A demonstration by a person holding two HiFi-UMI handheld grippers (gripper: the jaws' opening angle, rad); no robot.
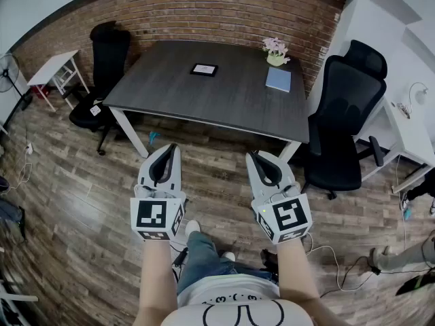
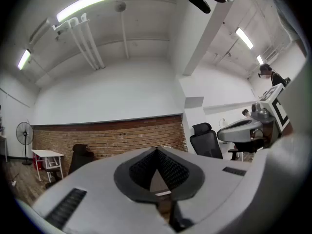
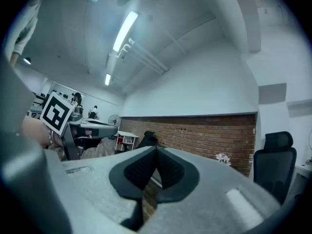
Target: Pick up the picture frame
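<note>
My left tool (image 1: 166, 149) and right tool (image 1: 256, 156) hover level above the wood floor (image 1: 81, 202), each with its jaws pressed together on nothing. I see the picture frame (image 1: 204, 69) lying flat on the desk (image 1: 231, 97), toward its far side and well apart from both.

**Brick-walled office, plank floor**

I see a red brick wall (image 1: 204, 9) behind a dark grey table (image 1: 231, 100) on white legs. One black office chair (image 1: 107, 60) stands at its left end, a second chair (image 1: 346, 107) at its right. A white side table (image 1: 58, 65) and a fan (image 1: 8, 70) sit far left. The plank floor (image 1: 75, 202) is brown wood, and tube lights (image 2: 87, 3) cross the white ceiling.
</note>
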